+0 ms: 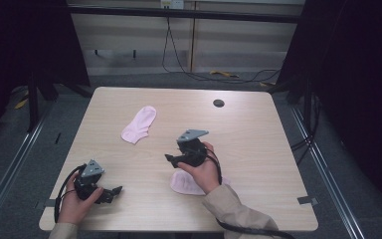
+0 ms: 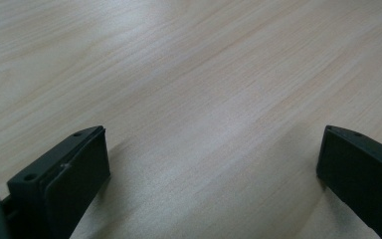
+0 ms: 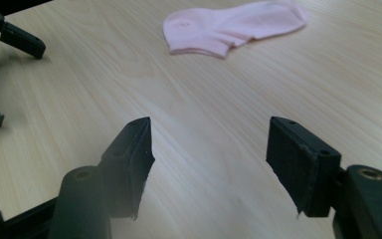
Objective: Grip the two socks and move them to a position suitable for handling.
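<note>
Two pale pink socks lie on the light wooden table (image 1: 248, 134). One sock (image 1: 139, 124) lies flat left of the middle; in the right gripper view this sock (image 3: 234, 27) is ahead of the jaws. The second sock (image 1: 185, 184) lies near the front, partly under the person's right hand. My right gripper (image 1: 172, 159) (image 3: 209, 154) hovers just beyond that second sock, open, with only bare wood between its jaws. At the front left corner, my left gripper (image 1: 112, 192) (image 2: 214, 164) stands wide open over bare table, pointing right.
A dark round cable hole (image 1: 219, 103) sits near the table's far edge. Black cables (image 1: 179, 59) trail over the floor behind the table. Dark curtains stand at both sides. The left gripper's fingertips (image 3: 22, 40) appear at the top left of the right gripper view.
</note>
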The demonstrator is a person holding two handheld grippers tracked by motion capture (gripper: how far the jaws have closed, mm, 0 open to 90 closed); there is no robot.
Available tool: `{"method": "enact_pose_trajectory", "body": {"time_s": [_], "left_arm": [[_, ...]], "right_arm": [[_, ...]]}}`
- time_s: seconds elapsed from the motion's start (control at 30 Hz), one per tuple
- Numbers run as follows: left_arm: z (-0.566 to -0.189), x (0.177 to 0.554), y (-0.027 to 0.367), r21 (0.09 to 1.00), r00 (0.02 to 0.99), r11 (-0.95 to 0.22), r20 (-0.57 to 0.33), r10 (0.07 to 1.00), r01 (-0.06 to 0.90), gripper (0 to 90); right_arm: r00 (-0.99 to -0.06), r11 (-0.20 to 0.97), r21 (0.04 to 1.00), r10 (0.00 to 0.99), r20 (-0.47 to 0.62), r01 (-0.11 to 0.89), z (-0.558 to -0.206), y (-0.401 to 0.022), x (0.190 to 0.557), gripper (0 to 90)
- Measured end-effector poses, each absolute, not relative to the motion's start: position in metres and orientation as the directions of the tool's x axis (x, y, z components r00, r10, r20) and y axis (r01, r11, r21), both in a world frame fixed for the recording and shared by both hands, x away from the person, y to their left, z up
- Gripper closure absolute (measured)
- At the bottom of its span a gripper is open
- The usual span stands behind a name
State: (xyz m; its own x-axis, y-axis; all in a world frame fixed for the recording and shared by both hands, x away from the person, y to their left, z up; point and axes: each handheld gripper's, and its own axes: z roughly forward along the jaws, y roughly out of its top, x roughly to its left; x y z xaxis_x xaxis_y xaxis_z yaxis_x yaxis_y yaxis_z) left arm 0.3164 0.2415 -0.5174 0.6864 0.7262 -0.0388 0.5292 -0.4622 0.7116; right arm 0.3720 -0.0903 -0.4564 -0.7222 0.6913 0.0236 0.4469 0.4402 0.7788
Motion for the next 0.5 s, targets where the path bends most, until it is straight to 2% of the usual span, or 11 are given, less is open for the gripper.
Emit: {"method": "enact_pose_trajectory", "body": {"time_s": [0.5], "left_arm": [[-0.517,0.316,0.242,0.707,0.695,-0.474,-0.034,0.719,0.524,0.0]], "right_arm": [[-0.728,0.471,0.753,0.686,0.015,0.459,-0.474,0.001,0.43,34.1]]}}
